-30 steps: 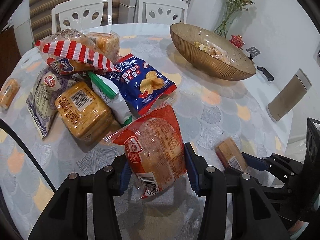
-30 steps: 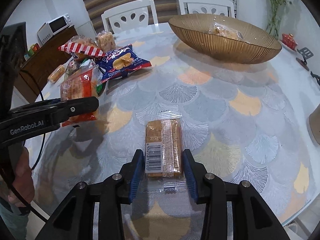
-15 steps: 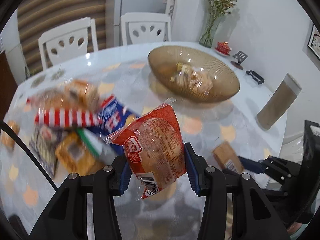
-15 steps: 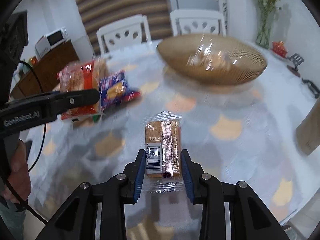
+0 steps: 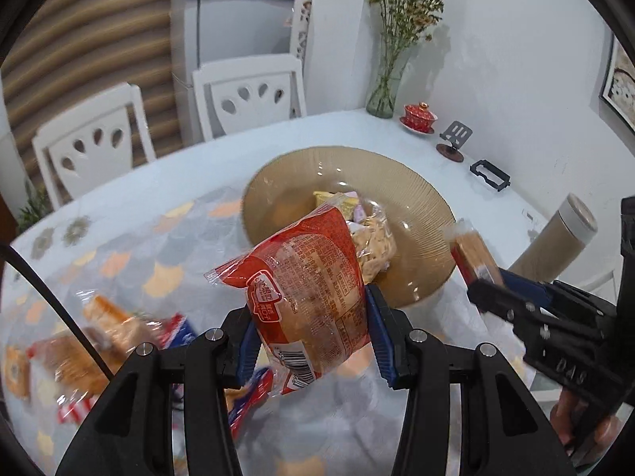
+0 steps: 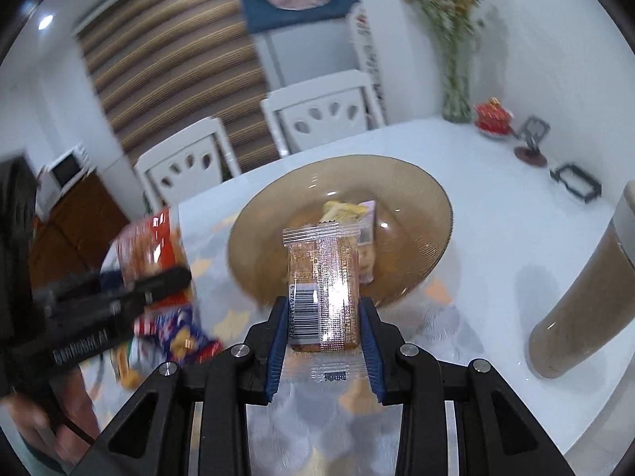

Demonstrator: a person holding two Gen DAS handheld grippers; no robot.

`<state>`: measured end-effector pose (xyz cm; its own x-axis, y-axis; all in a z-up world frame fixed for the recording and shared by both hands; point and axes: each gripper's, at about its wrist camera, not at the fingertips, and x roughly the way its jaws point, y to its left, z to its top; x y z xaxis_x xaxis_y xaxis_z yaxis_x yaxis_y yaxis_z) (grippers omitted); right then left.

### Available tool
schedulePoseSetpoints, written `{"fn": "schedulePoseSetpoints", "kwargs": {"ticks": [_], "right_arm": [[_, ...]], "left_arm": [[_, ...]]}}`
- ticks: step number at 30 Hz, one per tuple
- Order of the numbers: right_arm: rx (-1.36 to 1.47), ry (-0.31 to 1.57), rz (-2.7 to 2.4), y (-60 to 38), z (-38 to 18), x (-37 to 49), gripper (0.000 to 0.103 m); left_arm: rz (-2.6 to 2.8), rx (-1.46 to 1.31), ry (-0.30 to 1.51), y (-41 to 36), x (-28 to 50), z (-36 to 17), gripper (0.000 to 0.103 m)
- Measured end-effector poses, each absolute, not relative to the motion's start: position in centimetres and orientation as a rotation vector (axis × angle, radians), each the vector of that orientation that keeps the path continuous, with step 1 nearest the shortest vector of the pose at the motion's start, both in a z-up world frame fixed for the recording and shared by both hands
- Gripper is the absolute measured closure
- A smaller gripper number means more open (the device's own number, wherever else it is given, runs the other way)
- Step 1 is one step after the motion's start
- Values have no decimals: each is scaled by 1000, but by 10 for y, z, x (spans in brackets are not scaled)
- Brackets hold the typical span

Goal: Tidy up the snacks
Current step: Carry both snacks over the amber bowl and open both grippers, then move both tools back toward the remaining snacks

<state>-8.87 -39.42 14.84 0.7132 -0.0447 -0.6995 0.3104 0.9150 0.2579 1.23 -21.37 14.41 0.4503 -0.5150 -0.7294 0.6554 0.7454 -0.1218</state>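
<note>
My left gripper (image 5: 311, 335) is shut on a red bread bag (image 5: 307, 281), held up in the air in front of the brown ribbed bowl (image 5: 420, 206). The right gripper (image 6: 322, 331) is shut on a clear-wrapped brown cracker pack (image 6: 323, 289) with a barcode, lifted before the same bowl (image 6: 416, 186). A few wrapped snacks (image 6: 345, 210) lie inside the bowl. In the left wrist view the right gripper (image 5: 482, 277) and its cracker pack (image 5: 472, 254) show at the right. The pile of other snacks (image 5: 99, 337) lies blurred at lower left on the table.
A tall brown cylinder with a white top (image 6: 587, 297) stands at the right of the bowl. A vase of dried flowers (image 5: 387, 91), a red lidded cup (image 5: 418, 117), a small stand (image 5: 454, 141) and a black frame (image 5: 490, 174) sit at the back. Two white chairs (image 5: 250, 95) stand behind the table.
Both grippers have risen off the table with their snacks and moved toward the bowl. The cracker pack, lying flat on the table a second ago, is now gripped and lifted.
</note>
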Motion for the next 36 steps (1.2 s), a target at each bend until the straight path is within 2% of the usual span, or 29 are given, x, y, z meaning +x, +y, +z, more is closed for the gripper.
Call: {"fn": "schedulePoseSetpoints", "kwargs": {"ticks": [11,13,14,15,16,26,36], "right_arm": [[475,754,-364,-445,158,-34,70],[492,768,-387,-453,154,-26,68],[513,783,-391,-459,150,-22,62],[533,792,-393,-463,146,-21,57],[559,793,-390,-467,143,-21,54],[577,821,-321,-448,135,-41,54],[489,809,-135,-371,151,-62,54]], "left_arm": [[-776,182,886,-269,54,127,58],[-775,179,873,-274,59,129,48],[-766,172,867,-276,62,130,32],[-757,163,860,-276,64,132,22],[-755,151,852,-274,65,134,22],[-741,79,831,-215,38,146,22],[-566,-26,787,-91,-14,156,22]]}}
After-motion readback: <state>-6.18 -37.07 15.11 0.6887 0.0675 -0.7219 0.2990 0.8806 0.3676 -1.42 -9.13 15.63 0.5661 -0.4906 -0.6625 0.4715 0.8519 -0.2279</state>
